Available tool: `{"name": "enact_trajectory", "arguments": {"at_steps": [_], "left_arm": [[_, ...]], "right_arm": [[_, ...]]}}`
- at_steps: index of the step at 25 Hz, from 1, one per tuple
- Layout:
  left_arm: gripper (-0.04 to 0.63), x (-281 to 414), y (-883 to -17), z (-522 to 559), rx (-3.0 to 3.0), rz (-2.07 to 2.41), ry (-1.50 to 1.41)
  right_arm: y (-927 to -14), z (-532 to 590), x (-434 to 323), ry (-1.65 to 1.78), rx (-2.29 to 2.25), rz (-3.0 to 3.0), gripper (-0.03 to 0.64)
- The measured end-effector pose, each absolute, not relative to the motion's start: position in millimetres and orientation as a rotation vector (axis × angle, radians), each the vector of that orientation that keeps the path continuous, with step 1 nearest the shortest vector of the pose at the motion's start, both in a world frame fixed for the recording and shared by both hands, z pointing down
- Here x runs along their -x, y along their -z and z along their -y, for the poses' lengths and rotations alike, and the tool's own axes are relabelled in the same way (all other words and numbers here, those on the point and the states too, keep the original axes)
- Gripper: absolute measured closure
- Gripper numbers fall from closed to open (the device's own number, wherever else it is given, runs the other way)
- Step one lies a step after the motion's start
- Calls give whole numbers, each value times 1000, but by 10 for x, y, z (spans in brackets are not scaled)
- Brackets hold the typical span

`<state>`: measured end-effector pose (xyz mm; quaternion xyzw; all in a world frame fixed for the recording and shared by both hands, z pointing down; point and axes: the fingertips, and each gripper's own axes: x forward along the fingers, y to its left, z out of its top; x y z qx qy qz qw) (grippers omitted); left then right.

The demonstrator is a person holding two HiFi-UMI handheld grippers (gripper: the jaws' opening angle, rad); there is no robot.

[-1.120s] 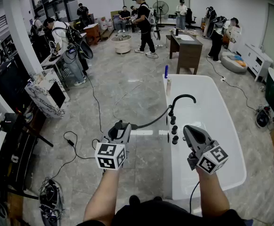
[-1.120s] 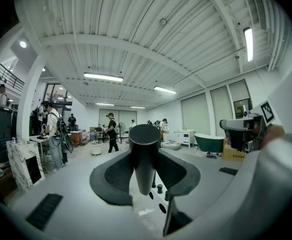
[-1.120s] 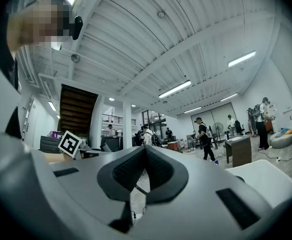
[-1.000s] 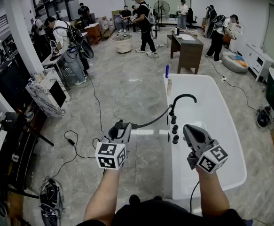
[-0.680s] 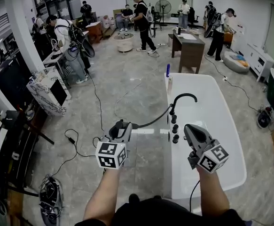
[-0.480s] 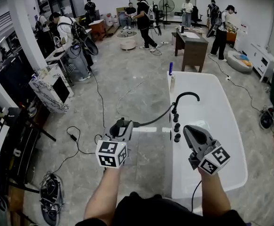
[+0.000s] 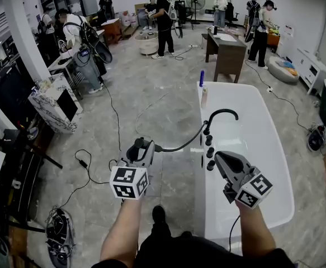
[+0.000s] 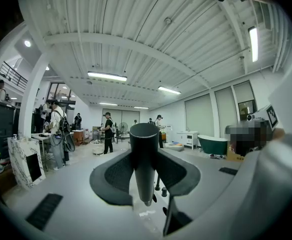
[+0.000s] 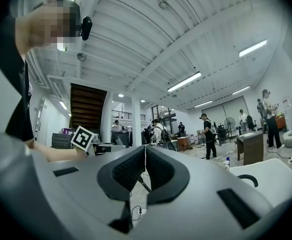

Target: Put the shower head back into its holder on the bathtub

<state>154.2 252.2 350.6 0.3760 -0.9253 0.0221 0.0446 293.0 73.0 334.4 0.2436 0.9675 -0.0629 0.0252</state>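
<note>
Carry step, by my read. Left gripper [image 7: 139,148] pinches the black shower head [image 8: 144,159] by its handle, over the floor beside the white bathtub [image 7: 274,149]. Its hose [image 7: 179,146] runs to the rim fittings [image 7: 209,152]. Right gripper [image 7: 220,158] is pressed together, empty. Next: swing toward the rim; the holder can't be picked out.

The bathtub [image 7: 274,149] lies at the right, with the faucet [image 7: 218,115] and knobs [image 7: 209,149] on its left rim. From there the hose [image 7: 179,147] runs left above the floor [image 7: 151,94] to the shower head [image 8: 144,164] (between the jaws of the left gripper [image 7: 140,146], beside the tub). The right gripper [image 7: 220,157] is above the near left rim. Two bottles [image 7: 203,96] stand on the far rim, with a desk [image 7: 228,52] behind.
</note>
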Motion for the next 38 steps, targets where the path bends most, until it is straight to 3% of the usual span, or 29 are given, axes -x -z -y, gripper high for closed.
{"name": "enact_trajectory", "arguments": {"at_steps": [18, 38], "left_arm": [[446, 229, -3470, -2973, -1207, 2816, -56], [446, 1204, -3700, -2946, -1205, 2772, -44]], "right_arm": [[-3477, -1098, -1167, 243, -669, -3090, 600], [-3643, -1095, -33, 353, -682, -3091, 600]]}}
